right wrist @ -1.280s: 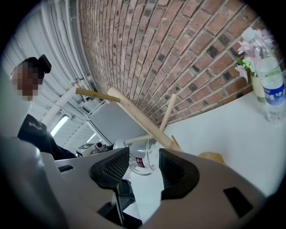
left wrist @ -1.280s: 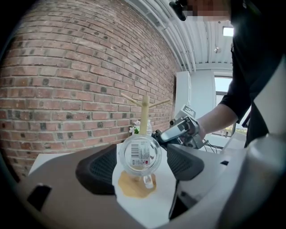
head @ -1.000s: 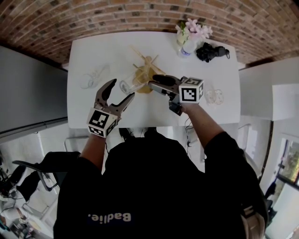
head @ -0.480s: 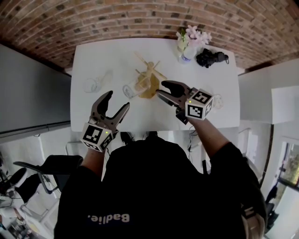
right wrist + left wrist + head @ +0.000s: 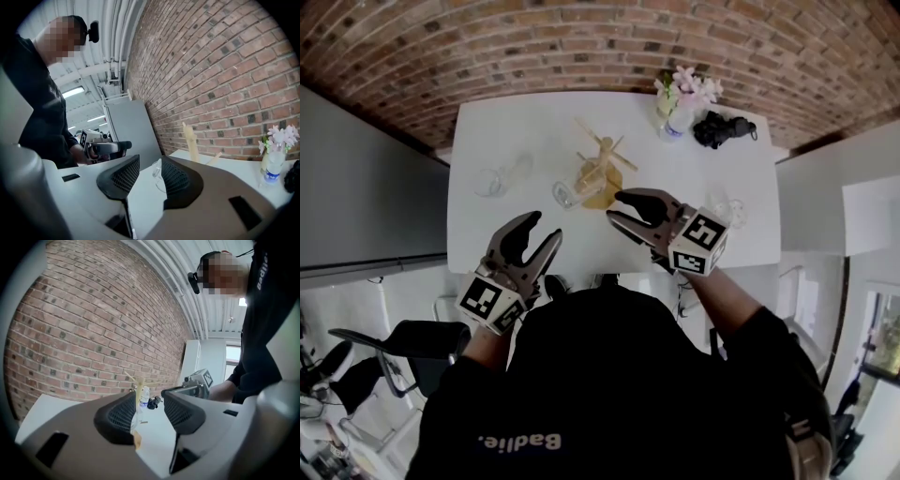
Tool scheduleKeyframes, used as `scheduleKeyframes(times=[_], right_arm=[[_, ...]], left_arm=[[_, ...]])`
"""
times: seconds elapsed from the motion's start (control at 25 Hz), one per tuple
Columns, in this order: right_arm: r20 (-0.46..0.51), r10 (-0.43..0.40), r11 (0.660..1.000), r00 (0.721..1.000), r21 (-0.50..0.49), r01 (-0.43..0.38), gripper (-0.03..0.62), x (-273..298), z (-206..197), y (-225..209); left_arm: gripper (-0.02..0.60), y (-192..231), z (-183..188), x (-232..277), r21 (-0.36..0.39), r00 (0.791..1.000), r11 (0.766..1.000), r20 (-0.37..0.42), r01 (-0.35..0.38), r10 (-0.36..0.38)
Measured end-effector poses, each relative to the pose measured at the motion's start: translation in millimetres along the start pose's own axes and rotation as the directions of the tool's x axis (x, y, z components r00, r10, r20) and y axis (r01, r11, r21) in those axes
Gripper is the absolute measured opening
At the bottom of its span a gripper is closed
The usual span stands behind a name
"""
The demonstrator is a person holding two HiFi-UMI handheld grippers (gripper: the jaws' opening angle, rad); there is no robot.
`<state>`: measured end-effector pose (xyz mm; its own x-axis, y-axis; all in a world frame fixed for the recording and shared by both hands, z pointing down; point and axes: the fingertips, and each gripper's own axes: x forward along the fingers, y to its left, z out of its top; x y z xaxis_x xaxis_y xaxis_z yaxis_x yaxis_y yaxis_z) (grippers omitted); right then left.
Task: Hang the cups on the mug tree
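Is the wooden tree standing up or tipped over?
Standing up. The mug tree rises straight from its base on the table, pegs sticking out.

Mug tree (image 5: 136, 390) partly behind left tool (image 5: 149, 395)

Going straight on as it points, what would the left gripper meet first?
Probably the glass cup beside the mug tree, seen between the left gripper's jaws, just closing on nothing; depth unclear.

Head overhead, others level, sharing mug tree (image 5: 598, 171)
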<state>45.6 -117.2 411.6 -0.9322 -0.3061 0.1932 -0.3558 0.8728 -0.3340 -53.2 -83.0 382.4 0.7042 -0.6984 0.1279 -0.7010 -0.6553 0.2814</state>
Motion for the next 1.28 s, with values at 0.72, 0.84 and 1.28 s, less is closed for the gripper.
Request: scheduleKeyframes(times=[0.72,0.84,1.28], right_arm=[[0.039,0.042,0.996,0.998,-0.085,-0.039,0.041,6,27,53],[0.045,0.048,0.995,0.998,-0.092,-0.044,0.035,6,31,58],[0.040,0.063,0.992,0.997,-0.114,-0.058,0.031,9,32,69]], left_arm=[[0.003,-25,21,-14,0.012,0.998,0.998,-0.005,0.058,-0.058],[0.002,-26,22,-14,0.025,0.999,0.998,-0.009,0.051,-0.051],[0.002,-31,21,-17,0.016,0.998,0.998,-0.002,0.069,-0.069]])
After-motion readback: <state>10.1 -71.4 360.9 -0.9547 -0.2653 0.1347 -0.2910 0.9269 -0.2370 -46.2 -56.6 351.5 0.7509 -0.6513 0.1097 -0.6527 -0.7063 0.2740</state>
